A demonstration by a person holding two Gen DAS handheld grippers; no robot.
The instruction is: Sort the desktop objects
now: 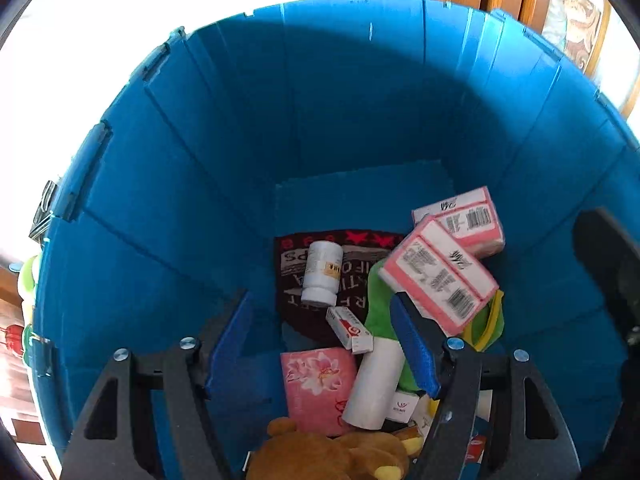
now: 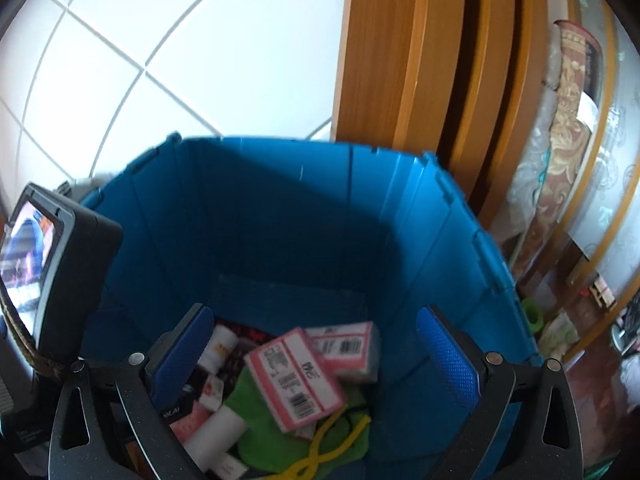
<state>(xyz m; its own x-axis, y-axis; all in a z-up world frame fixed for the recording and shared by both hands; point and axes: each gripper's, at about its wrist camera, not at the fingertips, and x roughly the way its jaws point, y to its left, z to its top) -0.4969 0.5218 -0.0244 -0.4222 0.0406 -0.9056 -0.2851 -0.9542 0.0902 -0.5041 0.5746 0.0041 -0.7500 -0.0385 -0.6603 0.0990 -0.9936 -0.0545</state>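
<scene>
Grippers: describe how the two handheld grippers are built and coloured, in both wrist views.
Both the left gripper and the right gripper share one design: black angular frames with triangular cut-outs, silver round bolts at the pivots, and blue fingers with dimpled pads. No cables, sleeves or hands show.

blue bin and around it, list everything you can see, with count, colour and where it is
bin: one, blue, deep, holds all the items below
pink boxes: two, pink and white with barcodes, on top of the pile, right side
pill bottle: one, white, lying on the dark cloth
dark cloth: one, dark with white lettering, on the bin floor
small box: one, white and red, mid pile
flowered packet: one, pink, near side
white roll: one, lying beside the packet
green cloth: one, under the pink boxes
yellow strap: one, on the green cloth
teddy bear: one, brown, nearest edge
wooden door frame: brown, behind the bin
floor tiles: white
left gripper: open, over the pile
right gripper: open, nothing held
</scene>
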